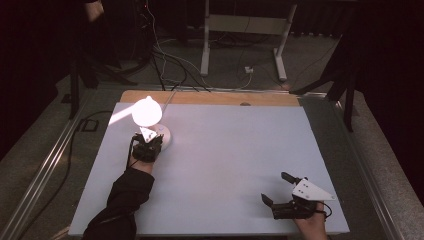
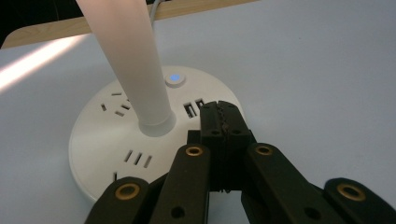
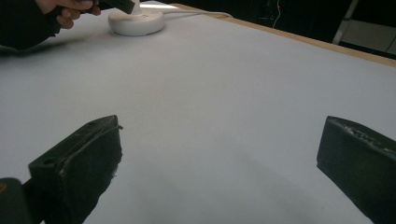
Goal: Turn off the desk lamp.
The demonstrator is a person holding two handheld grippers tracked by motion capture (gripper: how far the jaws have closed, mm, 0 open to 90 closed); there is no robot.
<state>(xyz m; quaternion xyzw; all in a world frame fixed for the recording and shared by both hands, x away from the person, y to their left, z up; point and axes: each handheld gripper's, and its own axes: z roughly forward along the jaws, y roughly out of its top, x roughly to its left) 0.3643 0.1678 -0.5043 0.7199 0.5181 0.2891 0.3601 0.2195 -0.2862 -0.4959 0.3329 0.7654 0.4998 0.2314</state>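
High view: at far left, the lit desk lamp [image 1: 147, 112] stands on its round base [image 2: 98, 154], left gripper [image 1: 148, 148] closed and empty just over it. Judging by that, it is pressing toward the button [image 2: 174, 78]. Right gripper [image 1: 280, 189] rests wide open, empty. No containers.

the white desk lamp [image 2: 135, 70] stands upright and lit on its round base [image 2: 93, 154], at the far left of the table [image 1: 225, 165].
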